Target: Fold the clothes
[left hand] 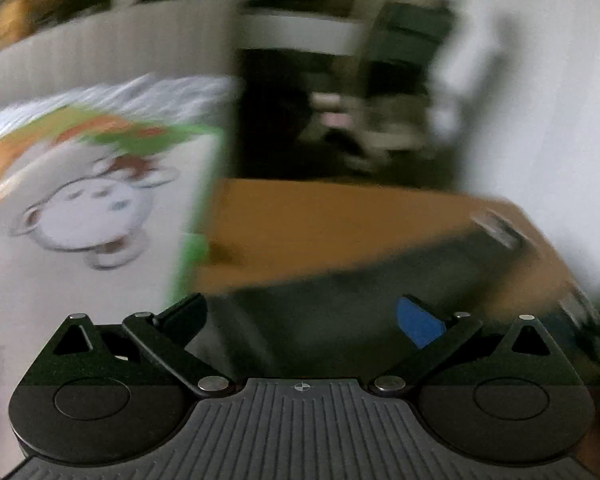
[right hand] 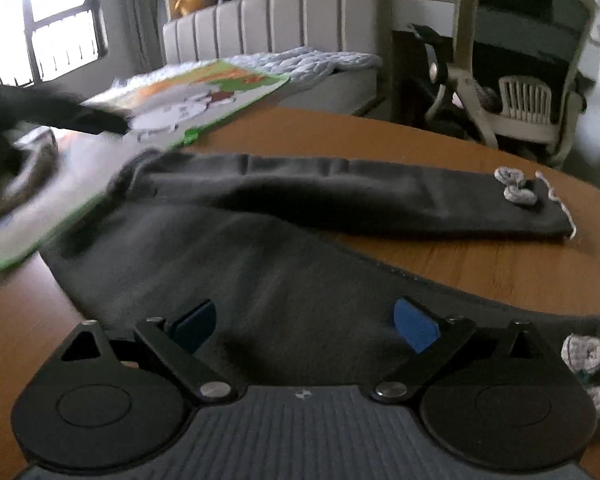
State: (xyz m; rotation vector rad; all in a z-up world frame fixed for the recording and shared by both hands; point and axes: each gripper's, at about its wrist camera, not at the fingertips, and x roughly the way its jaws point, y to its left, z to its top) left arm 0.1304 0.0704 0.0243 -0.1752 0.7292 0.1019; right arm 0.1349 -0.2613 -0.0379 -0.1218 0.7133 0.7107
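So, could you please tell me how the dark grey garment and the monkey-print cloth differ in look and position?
The dark grey garment is plain apart from pale crocheted flowers; the monkey-print cloth is white with a cartoon monkey and green edging. The garment lies spread across the wooden table below the open right gripper; the cloth sits further back, overlapping the garment's far end. Both lie fairly flat on the table.

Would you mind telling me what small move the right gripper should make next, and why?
Probably lower the right gripper onto the dark grey garment just below it and close on the fabric. Its jaws stand open with nothing between the pads, and the sleeve still lies stretched out across the wooden table, unfolded.
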